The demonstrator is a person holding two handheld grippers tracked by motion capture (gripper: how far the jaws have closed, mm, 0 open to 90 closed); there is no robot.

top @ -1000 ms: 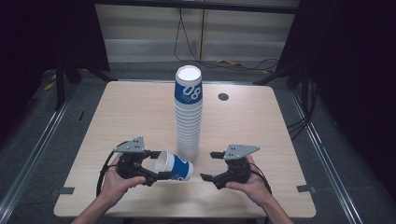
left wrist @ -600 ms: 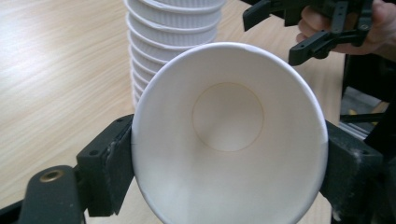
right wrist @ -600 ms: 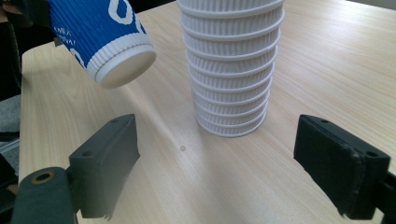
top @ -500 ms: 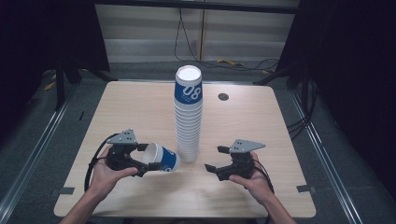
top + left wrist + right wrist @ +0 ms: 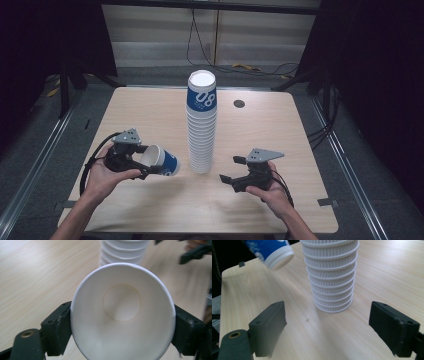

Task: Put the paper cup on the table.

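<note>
On wooden table [image 5: 280, 130], stack [image 5: 202, 125] reads "08"; left gripper [image 5: 142, 162] clamps blue cup [image 5: 161, 160], right gripper [image 5: 235, 170] fingers spread.

Cup stack [image 5: 202, 125] stands upright mid-counter [image 5: 150, 110], ahead of both my hands. My left gripper [image 5: 131, 159] sits left of the stack base, single cup [image 5: 161, 160] on its side between the jaws, its closed end pointing toward the stack, just beside it. My right gripper [image 5: 234, 170] sits right of the stack, jaws apart, near it. Grommet hole [image 5: 239, 104] behind-right of the stack.
</note>
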